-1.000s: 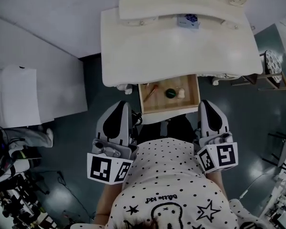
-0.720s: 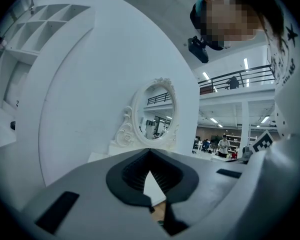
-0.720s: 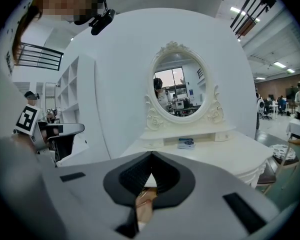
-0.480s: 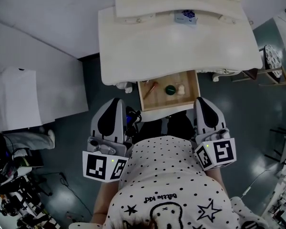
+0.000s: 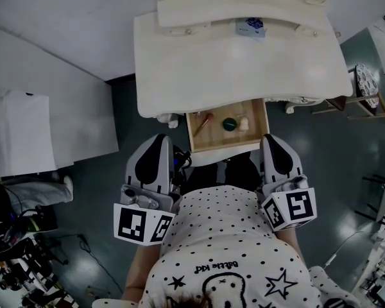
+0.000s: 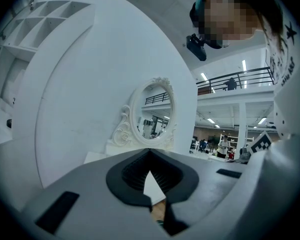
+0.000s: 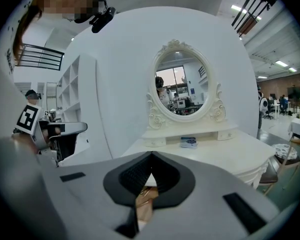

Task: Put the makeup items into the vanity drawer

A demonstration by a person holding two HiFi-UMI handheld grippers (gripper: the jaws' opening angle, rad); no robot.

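Head view, open drawer point(image 5: 215, 137) below white vanity point(image 5: 237, 69); blue box point(image 5: 251, 26) at back

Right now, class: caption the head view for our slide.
Open vanity drawer holds the makeup items; left gripper and right gripper hover shut before it.

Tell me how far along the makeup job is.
Done: a red-tipped stick, a dark green round item and a pale item lie in the open drawer. In hand: nothing; the left gripper and right gripper are shut and empty, near the drawer's front. Left: perhaps the small blue-and-white box on the vanity top, if it counts as makeup.
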